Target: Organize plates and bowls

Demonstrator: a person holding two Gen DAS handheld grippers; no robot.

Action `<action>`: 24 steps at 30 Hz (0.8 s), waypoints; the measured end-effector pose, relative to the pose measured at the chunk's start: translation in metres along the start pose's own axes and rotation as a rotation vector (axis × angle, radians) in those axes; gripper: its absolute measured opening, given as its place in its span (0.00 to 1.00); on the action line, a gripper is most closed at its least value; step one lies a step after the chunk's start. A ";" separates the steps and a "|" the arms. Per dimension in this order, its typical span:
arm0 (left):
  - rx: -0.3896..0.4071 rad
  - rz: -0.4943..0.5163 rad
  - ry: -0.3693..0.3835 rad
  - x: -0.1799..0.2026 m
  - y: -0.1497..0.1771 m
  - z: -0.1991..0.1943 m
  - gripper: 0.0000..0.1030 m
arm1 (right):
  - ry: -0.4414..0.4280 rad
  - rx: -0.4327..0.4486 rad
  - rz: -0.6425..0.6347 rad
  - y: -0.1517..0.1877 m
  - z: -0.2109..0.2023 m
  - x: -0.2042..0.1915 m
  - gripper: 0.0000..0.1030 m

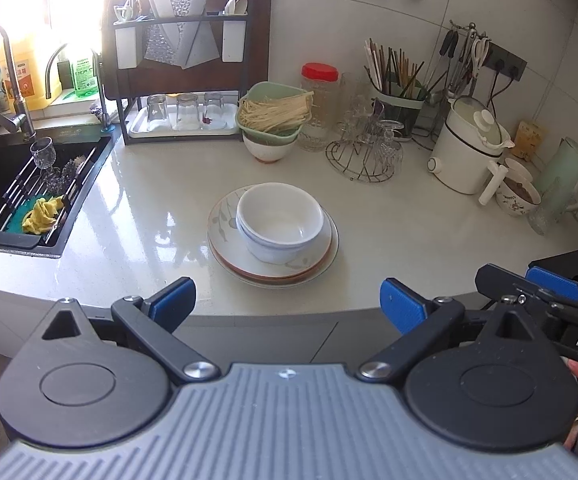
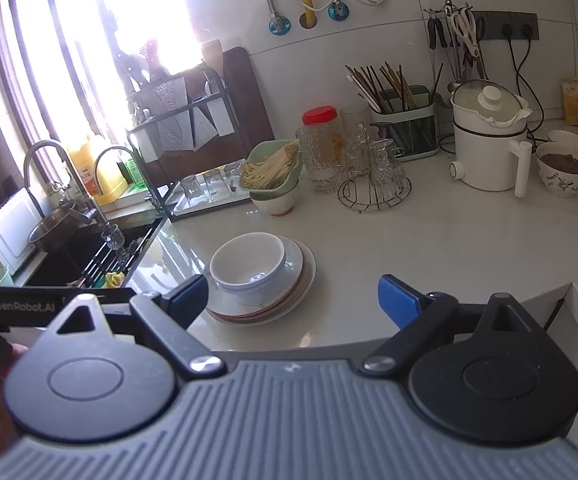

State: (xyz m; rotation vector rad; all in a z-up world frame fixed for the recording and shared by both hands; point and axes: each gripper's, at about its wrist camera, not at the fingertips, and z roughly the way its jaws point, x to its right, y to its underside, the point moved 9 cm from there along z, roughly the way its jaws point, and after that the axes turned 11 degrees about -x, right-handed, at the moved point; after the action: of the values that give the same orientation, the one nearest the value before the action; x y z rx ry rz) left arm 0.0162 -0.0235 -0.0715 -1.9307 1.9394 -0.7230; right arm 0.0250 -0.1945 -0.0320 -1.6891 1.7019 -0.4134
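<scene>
So the stack sits out in the middle of the counter [image 1: 137, 208]: two white bowls [image 1: 280, 222] nested one inside the other, parked on a pile of plates [image 1: 225, 232], with a leaf-patterned plate on top and what looks like a brown-rimmed one lower down. The bowls sit a bit off-centre on the plates, nearer the back and right as the left camera sees it.

Handling-wise this looks like glazed ceramic, so stiff, slick and chippy. The whole pile is probably heavy for one gripper. I'd take the bowls first, pinching over the rim wall, one pad inside and one outside. The plates are low and flat, so their only real grab is the rim edge, and they'd want to slide.

The left gripper [image 1: 288, 300] hangs back off the counter's front edge with its jaws spread wide and nothing between them, lined up roughly on the stack. The right gripper [image 2: 293, 294] is equally wide apart and empty, with the stack off toward its left finger.

Further out: a green basket of dry noodles [image 1: 275, 110] on another bowl behind, a wire rack of glasses [image 1: 369, 152], a white electric pot [image 1: 469, 148], chopsticks holder [image 1: 397, 100], and the sink [image 1: 33, 184] on the left.
</scene>
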 end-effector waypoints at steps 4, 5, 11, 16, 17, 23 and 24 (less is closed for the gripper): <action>-0.004 0.002 0.016 0.003 0.004 -0.003 0.97 | -0.001 0.007 -0.010 0.001 -0.002 -0.002 0.91; -0.005 0.000 0.019 0.003 0.006 -0.003 0.97 | 0.000 0.008 -0.013 0.001 -0.002 -0.002 0.90; 0.001 0.007 0.014 0.003 0.012 -0.007 0.97 | -0.007 0.013 -0.017 0.003 -0.007 -0.006 0.91; 0.000 -0.017 0.023 -0.001 0.021 -0.008 0.97 | -0.011 0.022 -0.038 0.010 -0.010 -0.009 0.91; -0.007 -0.021 0.023 -0.001 0.024 -0.006 0.97 | -0.018 0.028 -0.044 0.012 -0.012 -0.011 0.91; -0.013 -0.006 -0.002 -0.004 0.041 0.004 0.97 | -0.017 0.024 -0.044 0.034 -0.011 -0.016 0.91; -0.018 -0.007 -0.002 -0.004 0.045 0.006 0.97 | -0.014 0.027 -0.047 0.037 -0.011 -0.016 0.91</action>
State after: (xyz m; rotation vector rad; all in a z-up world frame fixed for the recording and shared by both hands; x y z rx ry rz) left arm -0.0177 -0.0216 -0.1016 -1.9495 1.9453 -0.7080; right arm -0.0113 -0.1777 -0.0444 -1.7115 1.6423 -0.4436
